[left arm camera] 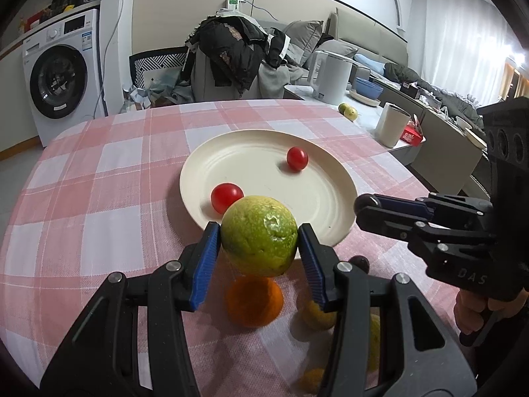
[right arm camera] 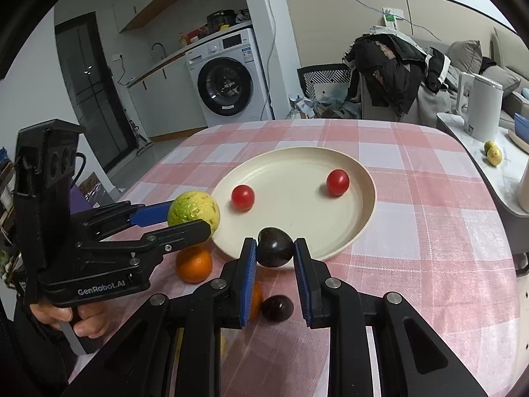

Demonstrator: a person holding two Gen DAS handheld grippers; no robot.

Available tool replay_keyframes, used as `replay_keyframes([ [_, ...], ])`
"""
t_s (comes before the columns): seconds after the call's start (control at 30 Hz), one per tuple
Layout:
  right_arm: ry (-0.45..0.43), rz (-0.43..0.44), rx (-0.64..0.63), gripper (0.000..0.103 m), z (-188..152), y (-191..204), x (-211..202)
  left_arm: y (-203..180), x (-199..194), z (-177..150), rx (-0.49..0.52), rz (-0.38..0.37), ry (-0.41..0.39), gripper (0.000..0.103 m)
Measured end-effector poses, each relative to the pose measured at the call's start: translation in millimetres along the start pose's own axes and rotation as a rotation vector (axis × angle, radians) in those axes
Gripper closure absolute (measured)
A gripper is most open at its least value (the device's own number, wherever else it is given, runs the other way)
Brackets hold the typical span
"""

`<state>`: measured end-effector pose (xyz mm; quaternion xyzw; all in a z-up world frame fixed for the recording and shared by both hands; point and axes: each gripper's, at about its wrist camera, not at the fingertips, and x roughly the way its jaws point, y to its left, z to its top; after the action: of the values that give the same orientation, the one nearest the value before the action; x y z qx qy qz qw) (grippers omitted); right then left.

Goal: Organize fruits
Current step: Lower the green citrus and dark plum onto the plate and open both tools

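Above the near rim of the cream plate (right arm camera: 360, 228), both grippers hang with fruit clamped. Left gripper (left arm camera: 259, 248) grips a bumpy yellow-green citrus (left arm camera: 259, 236); right gripper (right arm camera: 275, 258) grips a dark purple plum (right arm camera: 275, 247). Two cherry tomatoes (right arm camera: 243, 197) sit on the plate, its middle bare. One orange (right arm camera: 194, 264) and another dark plum (right arm camera: 277, 308) lie on the checked cloth (right arm camera: 413, 264) below.

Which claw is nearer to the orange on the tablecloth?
Left. The left claw, shut on the green fruit, hangs just above the orange. The right claw, shut on a dark fruit, sits off to the orange's right, by the plate.
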<state>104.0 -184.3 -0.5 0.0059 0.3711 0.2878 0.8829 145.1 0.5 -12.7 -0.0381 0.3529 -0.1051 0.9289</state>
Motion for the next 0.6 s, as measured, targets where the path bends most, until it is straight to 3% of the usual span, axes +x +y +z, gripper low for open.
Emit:
replay_keyframes([
  [0.4,0.034,-0.047,0.038,0.079,0,-8,21,1,8,1,0.001,0.004,-0.003,0.057],
  [0.6,0.015,-0.085,0.042,0.058,0,-10,14,2,6,1,-0.009,0.014,-0.002,0.055],
])
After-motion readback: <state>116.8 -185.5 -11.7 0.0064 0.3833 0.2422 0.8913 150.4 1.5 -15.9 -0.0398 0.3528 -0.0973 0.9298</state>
